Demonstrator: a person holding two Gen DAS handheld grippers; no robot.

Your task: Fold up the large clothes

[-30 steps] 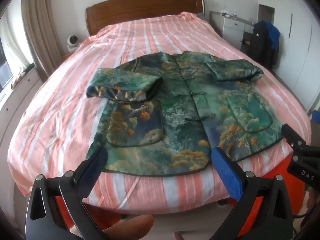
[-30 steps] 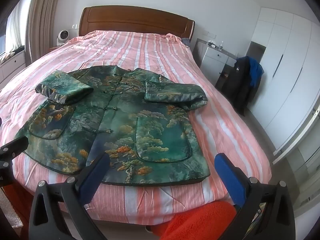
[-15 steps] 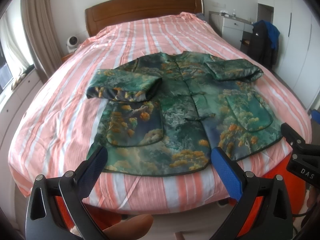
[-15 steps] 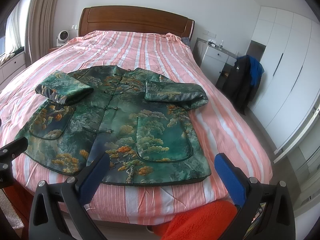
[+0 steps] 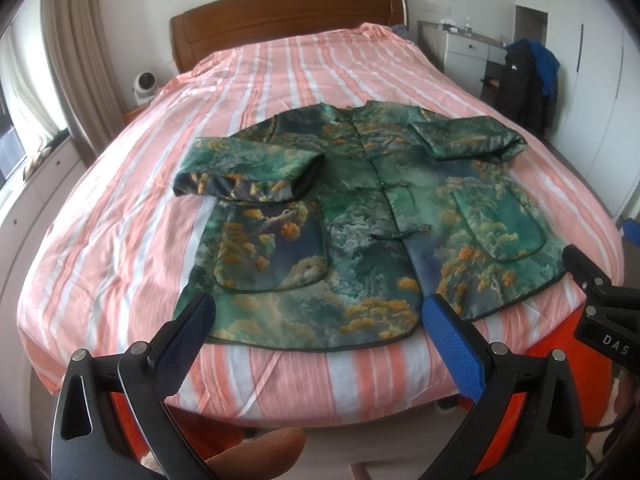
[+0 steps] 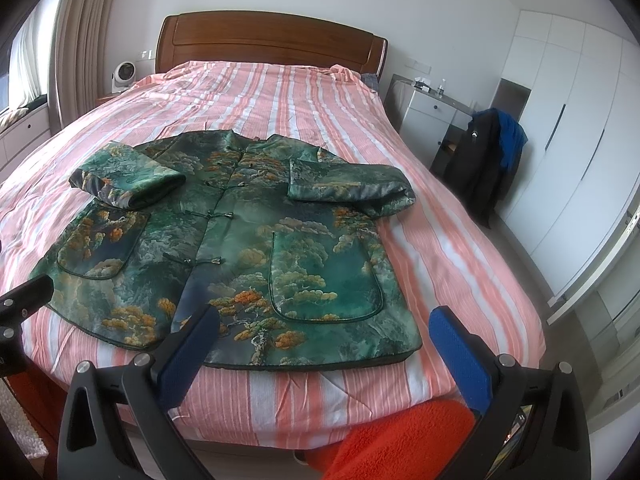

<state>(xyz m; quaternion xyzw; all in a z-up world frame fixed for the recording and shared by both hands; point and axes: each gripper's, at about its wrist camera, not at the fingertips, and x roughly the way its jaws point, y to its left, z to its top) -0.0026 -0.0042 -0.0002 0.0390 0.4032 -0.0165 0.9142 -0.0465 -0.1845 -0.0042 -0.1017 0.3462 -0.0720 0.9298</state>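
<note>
little had changed over the last second: the jacket [image 5: 360, 224] lay flat on the bed [image 5: 120, 232], sleeves folded in, while both spread, empty tools [image 5: 316, 344] [image 6: 324, 348] hovered at its hem, fold unstarted.

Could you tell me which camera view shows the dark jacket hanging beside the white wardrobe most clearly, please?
The right wrist view: the dark jacket hangs there larger and nearer centre. In the left wrist view it is smaller, near the edge.
</note>
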